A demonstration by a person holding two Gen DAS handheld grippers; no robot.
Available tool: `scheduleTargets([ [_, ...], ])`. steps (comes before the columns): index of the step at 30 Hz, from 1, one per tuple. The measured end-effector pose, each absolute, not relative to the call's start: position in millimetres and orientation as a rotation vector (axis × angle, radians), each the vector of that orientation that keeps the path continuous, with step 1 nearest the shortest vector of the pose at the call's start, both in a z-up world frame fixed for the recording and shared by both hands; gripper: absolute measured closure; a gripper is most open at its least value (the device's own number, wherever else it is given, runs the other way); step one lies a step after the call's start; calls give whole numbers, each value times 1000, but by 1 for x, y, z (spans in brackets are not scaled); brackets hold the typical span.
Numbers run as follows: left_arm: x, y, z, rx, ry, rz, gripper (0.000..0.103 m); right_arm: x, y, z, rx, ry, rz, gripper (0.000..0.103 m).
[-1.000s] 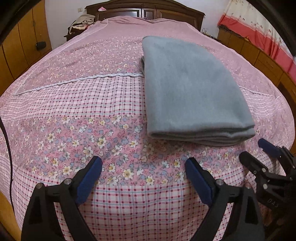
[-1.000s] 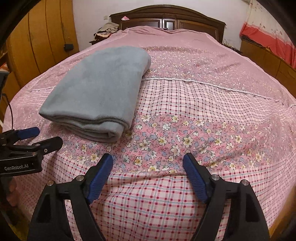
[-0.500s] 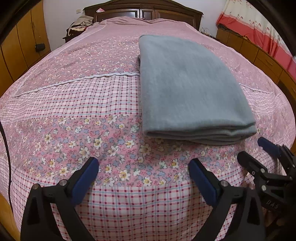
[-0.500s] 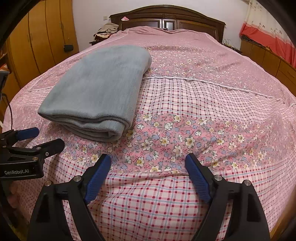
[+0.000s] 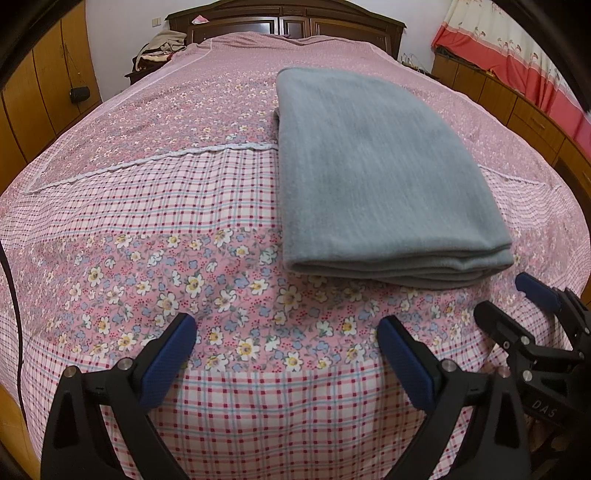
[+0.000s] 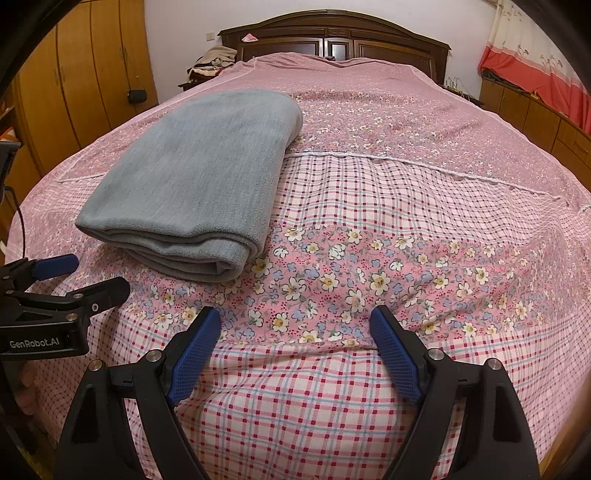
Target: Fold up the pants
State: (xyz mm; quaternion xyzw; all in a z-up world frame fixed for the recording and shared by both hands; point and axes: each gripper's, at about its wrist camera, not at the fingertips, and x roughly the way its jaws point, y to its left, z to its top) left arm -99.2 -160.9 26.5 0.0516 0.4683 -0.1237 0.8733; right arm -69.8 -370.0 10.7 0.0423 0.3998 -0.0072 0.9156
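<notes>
Bed covered by pink bedspread: plaid band near foot, floral strip, white lace seam, small-flower print toward dark wooden headboard. Folded grey pants lie flat directly on bedspread, layered fold edge facing foot of bed.

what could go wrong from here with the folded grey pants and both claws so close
1. The folded grey pants show loose stacked layers at the near edge; a claw passing there might snag and undo the fold.
2. The left claw and right claw, both open and empty, sit close together and could bump.
</notes>
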Motion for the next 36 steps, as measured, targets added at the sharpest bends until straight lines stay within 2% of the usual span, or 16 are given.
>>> scheduleTargets([
  [36, -101, -158, 23, 103, 979, -255, 2, -70, -370, 9, 88, 820, -15, 18],
])
